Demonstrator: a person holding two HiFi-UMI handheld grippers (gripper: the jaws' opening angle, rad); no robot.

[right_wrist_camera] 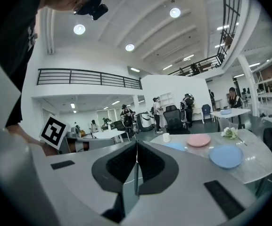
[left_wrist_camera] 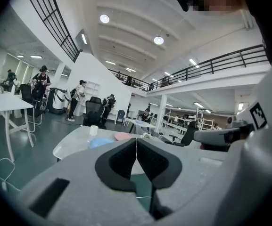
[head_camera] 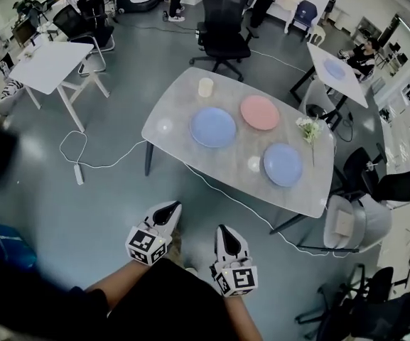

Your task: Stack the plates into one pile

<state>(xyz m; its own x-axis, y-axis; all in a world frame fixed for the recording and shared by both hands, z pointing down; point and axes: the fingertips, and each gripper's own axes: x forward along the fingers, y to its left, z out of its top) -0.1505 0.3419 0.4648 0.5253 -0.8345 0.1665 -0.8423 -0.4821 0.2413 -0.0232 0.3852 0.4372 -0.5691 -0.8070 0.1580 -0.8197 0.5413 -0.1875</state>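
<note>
Three plates lie apart on a grey oval table: a large blue plate near the middle, a pink plate beyond it, and a second blue plate toward the right end. My left gripper and right gripper hang over the floor, well short of the table's near edge, both shut and empty. In the right gripper view the pink plate and a blue plate show right of the closed jaws. The left gripper view shows a blue plate and the pink plate far off.
A cream cup stands at the table's far end, a small flower bunch at its right edge. A black office chair sits beyond the table, a grey chair at the right. A white cable trails across the floor.
</note>
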